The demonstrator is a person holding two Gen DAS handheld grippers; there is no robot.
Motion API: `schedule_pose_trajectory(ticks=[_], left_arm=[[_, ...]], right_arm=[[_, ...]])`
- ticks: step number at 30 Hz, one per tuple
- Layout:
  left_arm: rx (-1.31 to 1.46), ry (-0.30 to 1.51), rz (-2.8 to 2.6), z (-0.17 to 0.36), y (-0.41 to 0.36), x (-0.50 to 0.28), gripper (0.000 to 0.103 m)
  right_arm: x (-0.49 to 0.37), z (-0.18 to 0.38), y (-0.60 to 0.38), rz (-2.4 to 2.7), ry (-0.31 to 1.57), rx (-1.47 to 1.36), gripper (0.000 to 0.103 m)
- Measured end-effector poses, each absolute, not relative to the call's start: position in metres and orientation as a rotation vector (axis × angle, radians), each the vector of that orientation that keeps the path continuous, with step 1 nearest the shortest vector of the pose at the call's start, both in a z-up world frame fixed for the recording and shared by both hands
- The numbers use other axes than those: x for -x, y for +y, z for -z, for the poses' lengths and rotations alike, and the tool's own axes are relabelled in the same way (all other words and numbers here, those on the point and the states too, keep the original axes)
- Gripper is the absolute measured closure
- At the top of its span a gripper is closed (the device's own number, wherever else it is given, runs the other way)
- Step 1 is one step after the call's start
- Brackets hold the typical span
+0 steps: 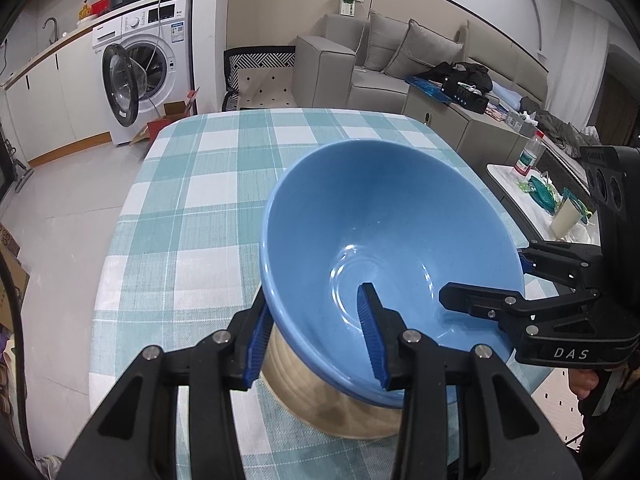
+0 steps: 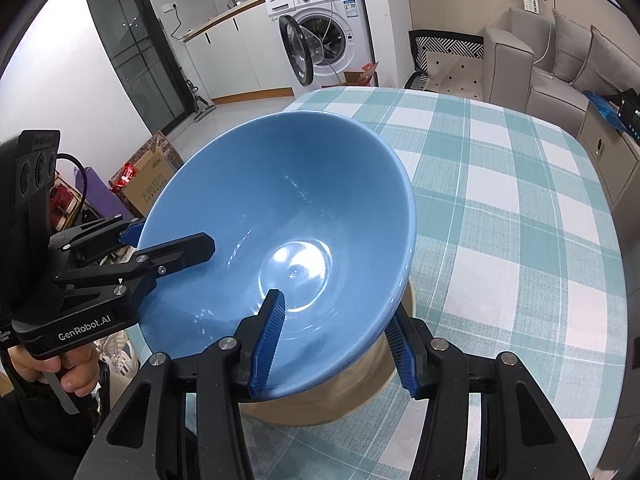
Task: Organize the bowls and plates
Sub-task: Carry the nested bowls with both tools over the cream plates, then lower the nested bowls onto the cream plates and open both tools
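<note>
Left gripper [image 1: 316, 344] and right gripper [image 2: 340, 344] each pinch the rim of the blue bowl [image 1: 384, 240], one pad inside the wall, one outside, on neighbouring stretches of the near rim. Bowl sits tilted, nested on a tan bowl [image 1: 320, 392] on the checked table [image 1: 200, 184]; whether it rests fully or hangs just above, can't tell. Risks: glazed rim slipping from the ribbed pads, uneven lowering by the two hands tipping it sideways, a rim clack chipping either bowl.
</note>
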State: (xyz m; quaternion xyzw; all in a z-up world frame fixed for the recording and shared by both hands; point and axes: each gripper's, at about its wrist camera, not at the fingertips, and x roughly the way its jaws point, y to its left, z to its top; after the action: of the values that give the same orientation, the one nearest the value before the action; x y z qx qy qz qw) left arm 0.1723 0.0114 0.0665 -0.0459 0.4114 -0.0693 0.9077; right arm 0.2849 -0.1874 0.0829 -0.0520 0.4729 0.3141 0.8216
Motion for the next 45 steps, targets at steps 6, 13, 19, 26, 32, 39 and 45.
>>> schedule_pose_trajectory(ticks=[6,13,19,26,32,39,45], left_arm=[[0.098,0.862,0.139,-0.059,0.012,-0.167,0.062],[0.105,0.881,0.138,-0.055,0.011,-0.168,0.062],[0.103,0.895,0.142,-0.051,0.01,-0.17,0.062],[0.102,0.902,0.14,-0.05,0.009,-0.169,0.062],[0.098,0.905,0.138,-0.048,0.01,-0.169,0.06],[0.095,0.894,0.145,-0.048,0.011,-0.169,0.05],[0.09,0.865,0.15,-0.054,0.012,-0.169,0.039]], right_arm=[[-0.283,-0.077,-0.187,-0.673,1.016,0.11,0.051],[-0.281,-0.074,-0.186,-0.671,1.027,0.119,0.051],[-0.283,-0.073,-0.186,-0.667,1.038,0.116,0.051],[-0.284,-0.073,-0.186,-0.667,1.035,0.121,0.051],[-0.284,-0.073,-0.187,-0.665,1.032,0.109,0.051],[-0.283,-0.076,-0.189,-0.667,1.021,0.109,0.05],[-0.281,-0.08,-0.191,-0.674,1.003,0.106,0.042]])
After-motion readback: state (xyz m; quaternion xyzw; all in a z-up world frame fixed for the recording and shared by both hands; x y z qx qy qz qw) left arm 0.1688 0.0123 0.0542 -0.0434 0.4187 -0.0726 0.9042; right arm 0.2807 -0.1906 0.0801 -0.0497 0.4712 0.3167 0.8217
